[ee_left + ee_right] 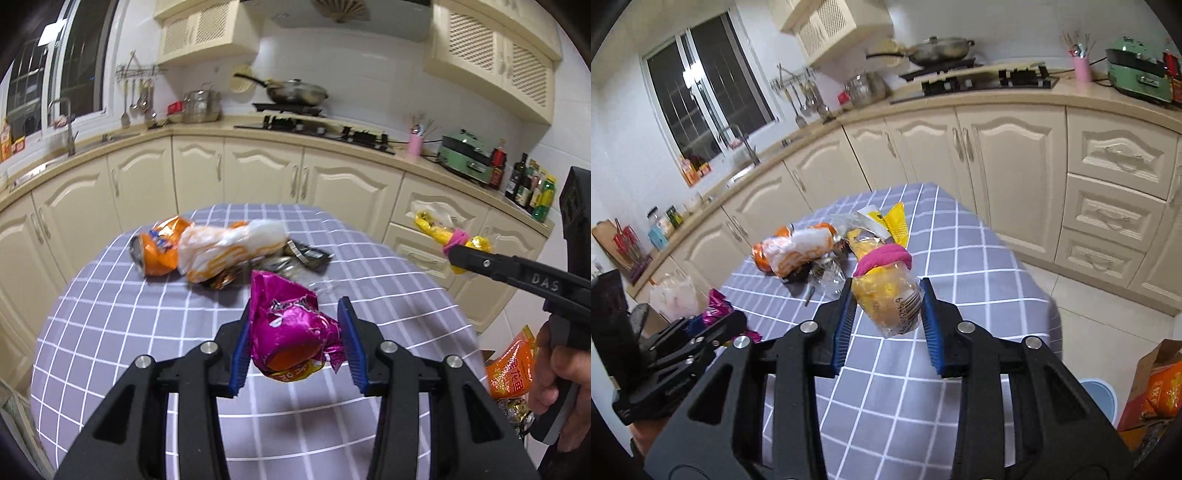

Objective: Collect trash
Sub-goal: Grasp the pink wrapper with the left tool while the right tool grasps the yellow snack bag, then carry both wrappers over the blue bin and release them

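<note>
My left gripper [295,314] is shut on a crumpled magenta foil wrapper [291,332], held above the checked tablecloth [129,332]. In the right wrist view my right gripper [886,291] is shut on a yellow plastic packet [890,306] bound with a pink band [882,258], also lifted off the table. The left wrist view has the right gripper [456,254] and a hand [554,380] at the right edge. Further back on the cloth lie a crushed orange can [155,254], a white and orange bag [229,247] and dark wrappers [306,254].
A cardboard box with orange packets [1160,384] stands on the floor to the right of the table, beside a blue round object [1102,400]. Cream kitchen cabinets [1008,162] and a counter with a stove [314,129] run behind the table.
</note>
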A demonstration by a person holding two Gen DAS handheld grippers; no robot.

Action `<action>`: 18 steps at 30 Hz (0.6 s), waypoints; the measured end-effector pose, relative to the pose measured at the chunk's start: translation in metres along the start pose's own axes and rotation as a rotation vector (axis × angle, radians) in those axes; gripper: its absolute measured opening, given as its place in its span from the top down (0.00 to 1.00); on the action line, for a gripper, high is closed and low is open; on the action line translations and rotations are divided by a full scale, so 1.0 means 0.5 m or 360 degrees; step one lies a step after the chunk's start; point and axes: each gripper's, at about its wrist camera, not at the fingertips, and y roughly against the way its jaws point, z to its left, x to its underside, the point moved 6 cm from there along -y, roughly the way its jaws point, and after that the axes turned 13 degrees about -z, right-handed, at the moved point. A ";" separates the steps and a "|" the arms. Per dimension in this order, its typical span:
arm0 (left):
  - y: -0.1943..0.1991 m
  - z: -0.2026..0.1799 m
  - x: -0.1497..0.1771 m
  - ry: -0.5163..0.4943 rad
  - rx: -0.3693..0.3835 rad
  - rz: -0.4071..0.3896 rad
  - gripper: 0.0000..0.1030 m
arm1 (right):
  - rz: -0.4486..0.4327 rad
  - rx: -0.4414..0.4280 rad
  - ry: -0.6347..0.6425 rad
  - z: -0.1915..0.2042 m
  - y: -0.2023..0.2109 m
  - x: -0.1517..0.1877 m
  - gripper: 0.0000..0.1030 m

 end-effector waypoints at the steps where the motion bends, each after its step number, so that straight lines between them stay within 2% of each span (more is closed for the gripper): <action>1: 0.002 -0.016 -0.006 -0.0011 0.0018 -0.0004 0.59 | -0.0021 0.0003 -0.0009 -0.008 0.016 -0.006 0.67; 6: 0.009 -0.102 -0.016 -0.0071 0.0137 0.0000 0.59 | -0.0101 0.0063 -0.0058 -0.071 0.086 -0.018 0.67; 9: 0.010 -0.190 -0.018 -0.0158 0.0272 0.0009 0.59 | -0.0127 0.0159 -0.0089 -0.130 0.131 -0.009 0.67; 14: -0.008 -0.375 0.013 -0.0328 0.0545 0.0095 0.59 | -0.0113 0.0403 -0.0230 -0.298 0.204 0.035 0.67; 18: -0.041 -0.510 0.075 -0.0414 0.0721 0.0234 0.59 | -0.0041 0.0586 -0.0365 -0.429 0.243 0.108 0.67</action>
